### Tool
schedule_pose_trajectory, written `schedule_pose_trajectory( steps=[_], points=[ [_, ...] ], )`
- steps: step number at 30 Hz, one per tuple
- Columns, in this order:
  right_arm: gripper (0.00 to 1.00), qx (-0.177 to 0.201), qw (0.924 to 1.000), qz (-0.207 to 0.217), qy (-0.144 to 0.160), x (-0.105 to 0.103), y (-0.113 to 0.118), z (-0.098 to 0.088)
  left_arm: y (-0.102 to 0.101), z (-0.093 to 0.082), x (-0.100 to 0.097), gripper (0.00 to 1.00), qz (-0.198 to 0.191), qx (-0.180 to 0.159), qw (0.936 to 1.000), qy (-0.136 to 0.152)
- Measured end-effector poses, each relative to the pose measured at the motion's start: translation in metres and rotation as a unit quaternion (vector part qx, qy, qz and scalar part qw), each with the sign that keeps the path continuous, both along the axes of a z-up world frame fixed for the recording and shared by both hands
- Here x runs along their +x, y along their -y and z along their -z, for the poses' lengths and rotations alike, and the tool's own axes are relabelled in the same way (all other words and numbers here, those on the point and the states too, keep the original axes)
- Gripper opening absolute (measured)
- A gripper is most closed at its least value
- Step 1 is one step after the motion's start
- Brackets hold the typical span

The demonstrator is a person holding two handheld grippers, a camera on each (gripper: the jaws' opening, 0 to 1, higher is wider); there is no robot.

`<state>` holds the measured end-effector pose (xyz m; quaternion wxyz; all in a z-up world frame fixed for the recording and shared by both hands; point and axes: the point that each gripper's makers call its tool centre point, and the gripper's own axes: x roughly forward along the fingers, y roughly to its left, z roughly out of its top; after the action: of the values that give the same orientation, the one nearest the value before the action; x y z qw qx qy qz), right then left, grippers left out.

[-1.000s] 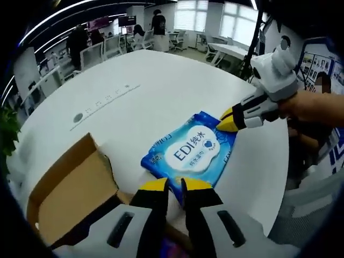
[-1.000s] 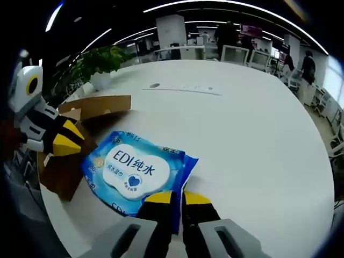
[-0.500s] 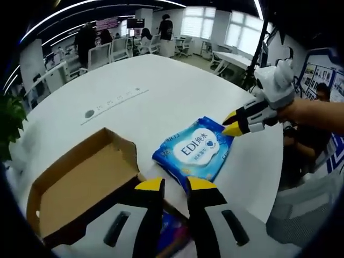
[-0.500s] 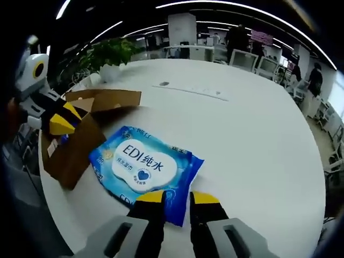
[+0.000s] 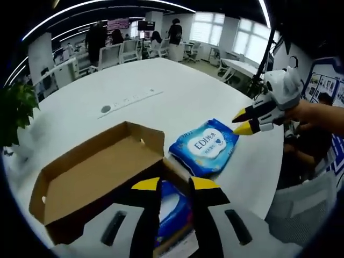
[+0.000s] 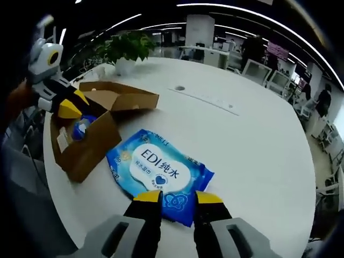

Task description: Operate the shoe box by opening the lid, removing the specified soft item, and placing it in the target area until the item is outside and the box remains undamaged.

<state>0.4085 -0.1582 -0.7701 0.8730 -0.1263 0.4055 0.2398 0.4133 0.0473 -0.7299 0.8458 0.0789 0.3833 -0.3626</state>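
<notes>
A blue-and-white wet wipes pack (image 5: pixel 207 146) (image 6: pixel 158 172) lies flat on the white table (image 5: pixel 177 80), just outside the cardboard shoe box (image 5: pixel 91 177) (image 6: pixel 88 141). The box's lid stands open. Another blue pack (image 5: pixel 171 210) (image 6: pixel 83 127) rests inside it. My left gripper (image 5: pixel 175 185) hovers open above the box's near edge and appears in the right gripper view (image 6: pixel 72 104) over the box. My right gripper (image 6: pixel 177 198) is open, its tips just short of the pack's near edge, holding nothing. In the left gripper view the right gripper (image 5: pixel 242 121) hangs open beside the pack's far corner.
A cable slot strip (image 5: pixel 129 99) (image 6: pixel 207 97) is set in the tabletop beyond the box. A potted plant (image 6: pixel 129 48) stands at the table's far edge. Office chairs, desks and people are behind. A person's hand (image 5: pixel 317 113) holds the right gripper.
The right gripper opened, let go of the wipes pack and drew back from it. The left gripper's jaws widened and it pulled back over the box; the pack stays on the table.
</notes>
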Motion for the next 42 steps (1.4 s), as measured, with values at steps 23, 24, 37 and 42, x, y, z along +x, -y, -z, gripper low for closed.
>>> schedule_pose_trajectory(
  steps=[23,24,37,42],
  points=[
    [0.26,0.029,0.9905,-0.129,0.039,0.0,-0.094,-0.047,-0.08,0.008,-0.006,0.25,-0.062,0.022,0.9978,-0.005],
    [0.26,0.031,0.9896,-0.135,0.04,0.0,-0.099,-0.048,-0.08,0.008,-0.007,0.25,-0.061,0.021,0.9979,-0.004],
    [0.23,0.047,0.9747,-0.211,0.058,0.002,-0.163,-0.049,-0.082,0.02,-0.024,0.27,-0.013,0.023,0.9993,-0.025],
    [0.21,0.048,0.9686,-0.235,0.064,0.003,-0.183,-0.045,-0.077,0.024,-0.029,0.25,0.014,0.02,0.9993,-0.026]
  ],
)
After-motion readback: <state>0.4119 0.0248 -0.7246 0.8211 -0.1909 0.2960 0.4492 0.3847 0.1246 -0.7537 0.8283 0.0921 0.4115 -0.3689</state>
